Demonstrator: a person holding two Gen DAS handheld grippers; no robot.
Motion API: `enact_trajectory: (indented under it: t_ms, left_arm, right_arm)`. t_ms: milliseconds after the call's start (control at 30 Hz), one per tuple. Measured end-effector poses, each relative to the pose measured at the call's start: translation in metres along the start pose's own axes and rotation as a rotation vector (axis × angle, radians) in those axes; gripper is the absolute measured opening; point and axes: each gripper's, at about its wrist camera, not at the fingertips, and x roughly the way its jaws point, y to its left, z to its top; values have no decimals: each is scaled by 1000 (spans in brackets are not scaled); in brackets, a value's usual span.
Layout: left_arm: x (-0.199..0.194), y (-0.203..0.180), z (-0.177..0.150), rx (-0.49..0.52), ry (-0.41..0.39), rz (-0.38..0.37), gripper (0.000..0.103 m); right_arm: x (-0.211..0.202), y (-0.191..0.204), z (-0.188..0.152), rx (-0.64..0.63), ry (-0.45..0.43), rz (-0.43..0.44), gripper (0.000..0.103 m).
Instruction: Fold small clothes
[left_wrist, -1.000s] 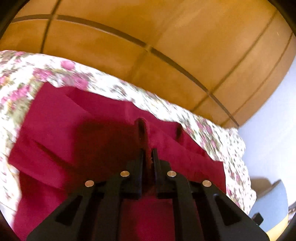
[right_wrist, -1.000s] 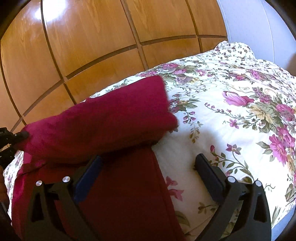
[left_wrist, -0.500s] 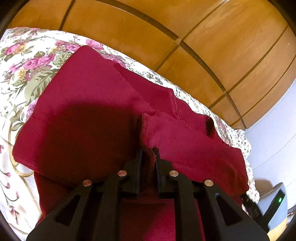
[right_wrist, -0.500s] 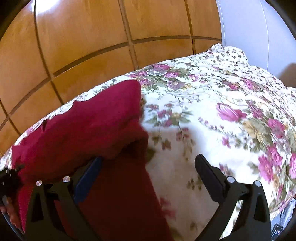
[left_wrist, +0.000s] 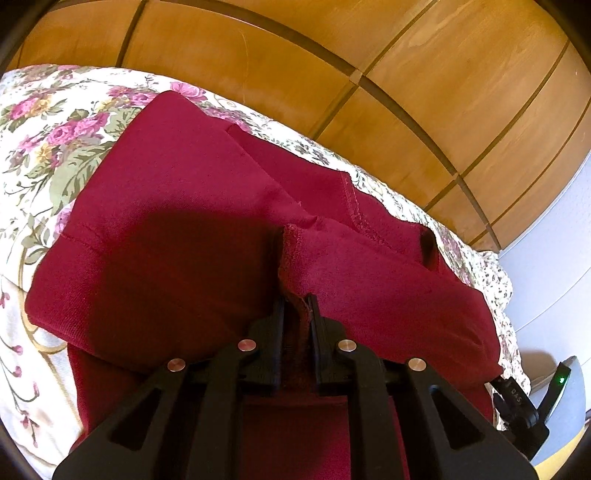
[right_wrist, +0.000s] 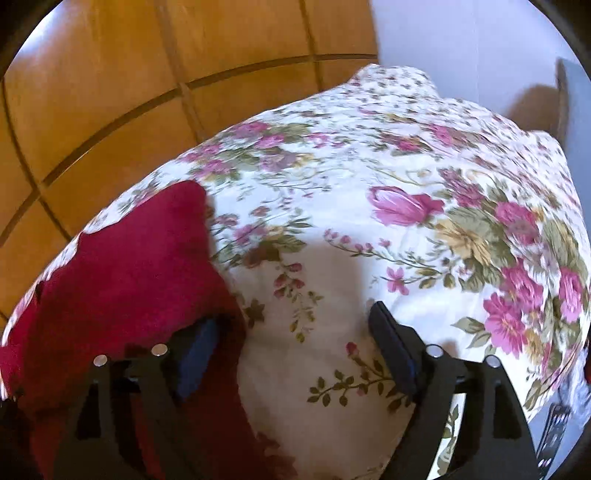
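A dark red garment (left_wrist: 177, 236) lies partly folded on a floral bedspread (left_wrist: 51, 147). My left gripper (left_wrist: 297, 301) is shut on a stitched hem of the red cloth, with the folded layer draped over the lower part. In the right wrist view the same red garment (right_wrist: 122, 266) fills the lower left. My right gripper (right_wrist: 295, 332) hovers over the bedspread (right_wrist: 406, 229) beside the garment's right edge; its jaws stand wide and are closing, with only bedspread between them. Its left finger (right_wrist: 195, 350) sits over the cloth's edge.
A wooden panelled wall (left_wrist: 332, 74) runs along the far side of the bed. A pale wall (right_wrist: 461, 37) lies to the right. A dark device with a green light (left_wrist: 554, 384) sits off the bed's right end.
My left gripper sank with the hem and laid the fold down over the garment, then kept still. My right gripper swung right over the bedspread and its jaws narrowed a little.
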Motion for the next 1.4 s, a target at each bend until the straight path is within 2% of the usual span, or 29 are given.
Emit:
enact_trajectory:
  t_ms: [33, 133, 200, 300, 400, 533, 667, 733, 767, 800, 900, 1000, 1100, 1267, 1367, 1400]
  left_arm:
    - [-2, 2, -1, -2, -1, -3, 12]
    - [-3, 4, -2, -10, -5, -16, 12]
    - [-3, 4, -2, -12, -6, -20, 12]
    - [-3, 2, -3, -1, -9, -12, 12]
    - [-3, 2, -3, 2, -12, -9, 12]
    - [-4, 2, -3, 7, -18, -6, 12]
    - [-1, 1, -4, 17, -21, 4, 12]
    - [0, 1, -4, 18, -23, -2, 12]
    - [1, 1, -5, 20, -23, -4, 12]
    - [2, 1, -5, 24, -23, -3, 12]
    - [2, 2, -4, 23, -25, -7, 12]
    - [1, 3, -4, 15, -25, -14, 12]
    - [2, 3, -4, 13, -25, -15, 12]
    - [2, 4, -4, 8, -24, -20, 12]
    - [1, 4, -4, 4, -24, -25, 12]
    - [1, 4, -4, 4, -24, -26, 12]
  right_arm:
    - [0, 2, -3, -46, 30, 0, 88]
    - [-16, 2, -10, -115, 8, -20, 90]
    - [-36, -12, -8, -57, -57, 5, 92]
    - [-49, -17, 9, 40, -117, 116, 94]
    - [-38, 9, 37, -23, -110, 113, 95]
    - [-4, 39, 63, -92, -72, 131, 98]
    - [61, 54, 82, -153, 64, 48, 98]
    - [88, 47, 81, -138, 128, -12, 98]
    - [97, 39, 81, -93, 150, 0, 99]
    - [98, 36, 82, -71, 132, -9, 99]
    - [94, 39, 81, -92, 109, -51, 99]
    - [79, 18, 80, 9, 81, -5, 98]
    - [45, -6, 72, 91, 33, 77, 98]
    - [7, -8, 41, -13, 36, 127, 99]
    - [14, -8, 24, -115, 54, 5, 100]
    - [17, -13, 21, -99, 51, 18, 100]
